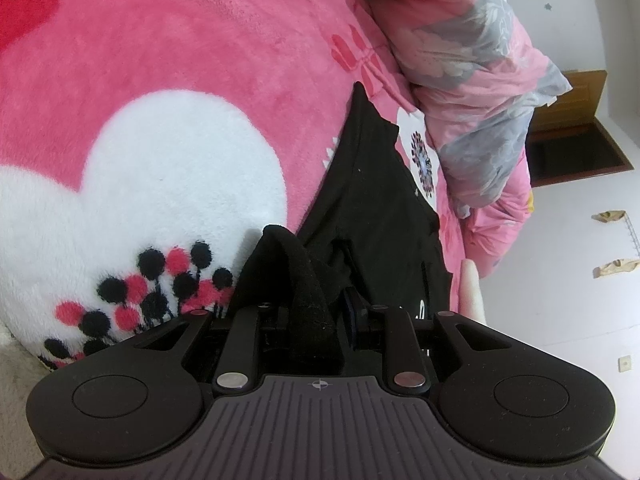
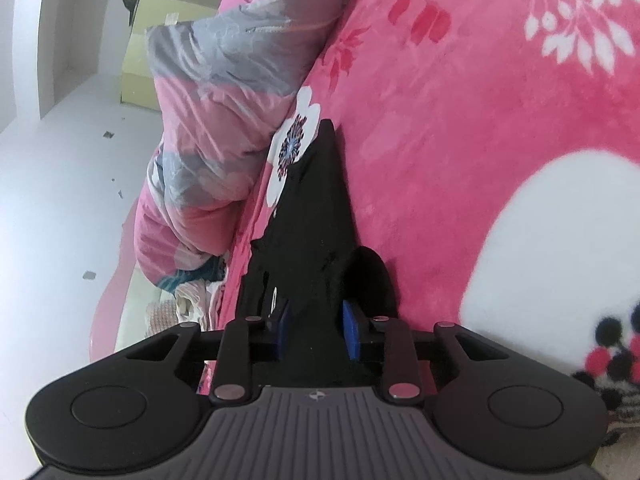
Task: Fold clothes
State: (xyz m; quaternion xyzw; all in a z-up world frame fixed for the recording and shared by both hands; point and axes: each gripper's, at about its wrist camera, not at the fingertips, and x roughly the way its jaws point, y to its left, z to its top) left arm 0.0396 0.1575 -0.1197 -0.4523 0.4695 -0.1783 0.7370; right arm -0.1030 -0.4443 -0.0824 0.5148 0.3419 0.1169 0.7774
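A black garment (image 1: pixel 372 200) lies stretched over a pink fleece blanket (image 1: pixel 200 48) on a bed. My left gripper (image 1: pixel 316 308) is shut on a bunched edge of the garment, which drapes over the fingers and hides them. In the right wrist view the same black garment (image 2: pixel 316 216) runs away from me in a narrow strip. My right gripper (image 2: pixel 314 320) is shut on its near edge, with the blue pads (image 2: pixel 352 328) pressed on either side of the cloth.
A rolled pink and grey floral quilt (image 1: pixel 480 92) lies along the bed's edge beside the garment, also in the right wrist view (image 2: pixel 208 120). A cardboard box (image 2: pixel 160 40) stands on the white floor (image 2: pixel 52 208). A person's finger (image 1: pixel 472 292) shows near the left gripper.
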